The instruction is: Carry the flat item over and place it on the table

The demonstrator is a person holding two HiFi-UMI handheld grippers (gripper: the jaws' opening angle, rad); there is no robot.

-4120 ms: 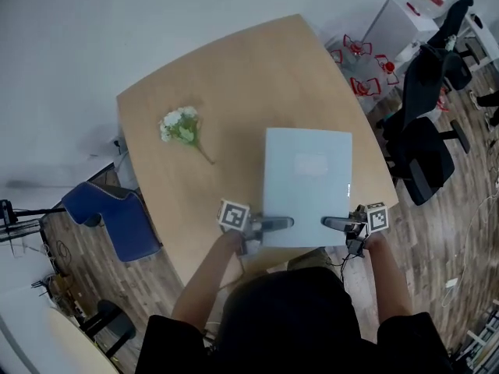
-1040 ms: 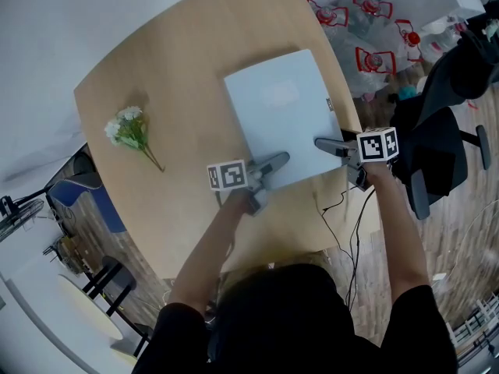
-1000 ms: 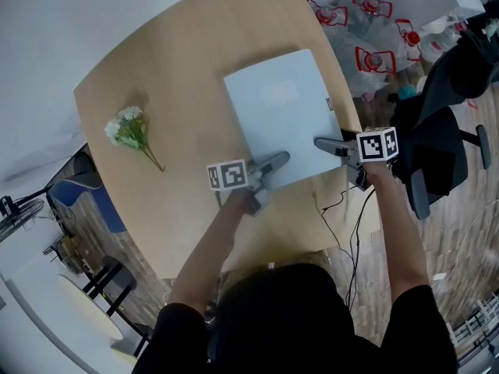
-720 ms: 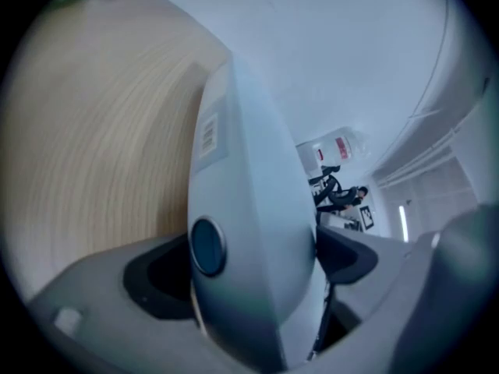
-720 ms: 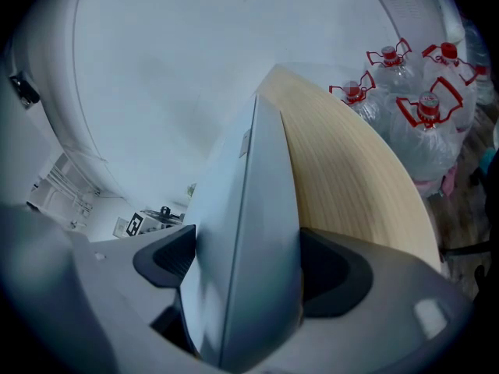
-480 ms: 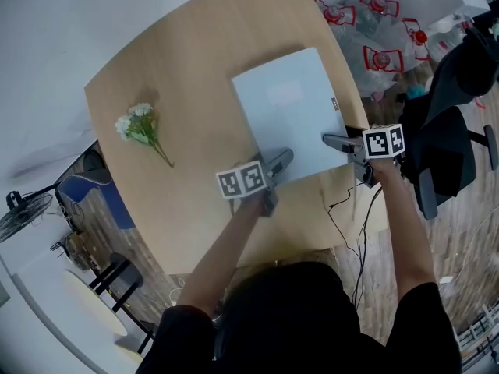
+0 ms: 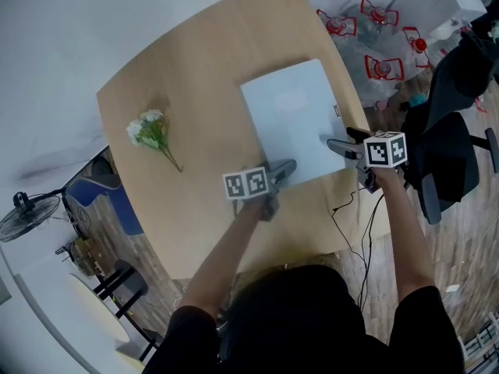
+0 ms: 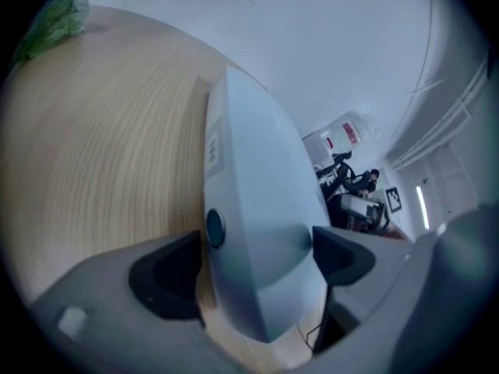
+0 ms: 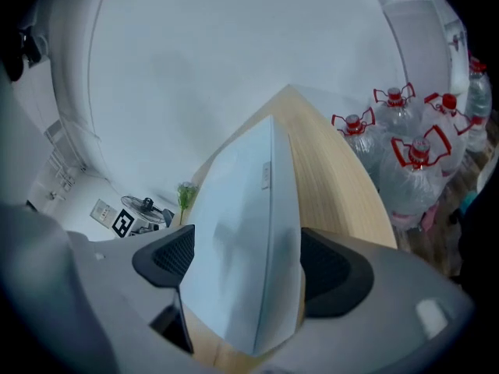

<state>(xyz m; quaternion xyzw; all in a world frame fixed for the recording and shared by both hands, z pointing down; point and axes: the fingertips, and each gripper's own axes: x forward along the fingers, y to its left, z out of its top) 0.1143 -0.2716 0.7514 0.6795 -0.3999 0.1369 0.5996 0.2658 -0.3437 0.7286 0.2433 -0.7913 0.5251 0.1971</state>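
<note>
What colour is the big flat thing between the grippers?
The folder is pale blue all over; the head view shows it best.

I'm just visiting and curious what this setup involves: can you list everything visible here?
table: one, light wood, centre.
binder: one, pale blue, flat on table's right part.
flowers: one bunch, white and green, table's left part.
water bottles: several, clear with red handles, floor beyond the table.
office chair: one, black, right.
chair: one, blue, left of table.
fan: one, black, far left.
left gripper: one, grey, jaws on binder's near corner, just closed slightly.
right gripper: one, grey, jaws on binder's right edge, just opened slightly.
</note>
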